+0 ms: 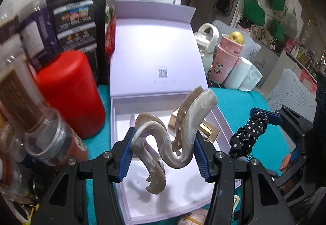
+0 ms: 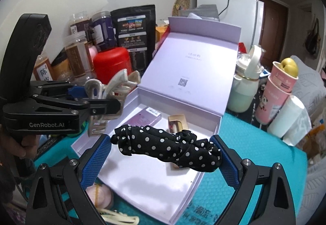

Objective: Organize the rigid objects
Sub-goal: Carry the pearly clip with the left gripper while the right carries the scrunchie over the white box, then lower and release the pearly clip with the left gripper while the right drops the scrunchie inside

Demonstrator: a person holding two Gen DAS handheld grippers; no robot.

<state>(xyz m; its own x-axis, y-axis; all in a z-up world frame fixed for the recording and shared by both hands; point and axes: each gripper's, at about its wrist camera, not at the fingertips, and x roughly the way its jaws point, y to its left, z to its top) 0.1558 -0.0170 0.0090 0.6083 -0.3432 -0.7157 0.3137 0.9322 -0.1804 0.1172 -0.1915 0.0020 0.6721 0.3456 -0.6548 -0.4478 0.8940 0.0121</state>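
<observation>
My left gripper [image 1: 163,151] is shut on a wavy pearl-beige hair claw clip [image 1: 163,133], held above the open lavender box [image 1: 122,163]. The clip and left gripper also show in the right wrist view [image 2: 110,88] at the box's left edge. My right gripper [image 2: 163,155] is shut on a black polka-dot scrunchie [image 2: 169,145], held above the box [image 2: 207,102]. The scrunchie also shows in the left wrist view [image 1: 248,133]. Inside the box lie a gold rectangular item [image 2: 177,121] and a pink packet [image 2: 146,116].
The box's lid [image 2: 193,65] stands open at the back. A red canister [image 1: 69,92], jars [image 2: 79,55] and a black pouch [image 2: 134,27] stand left. Pink cups with an apple [image 2: 281,86], a white bottle [image 2: 246,86] and paper rolls [image 2: 289,119] stand right. A pink round item [image 2: 99,194] lies on the teal mat [image 2: 254,194].
</observation>
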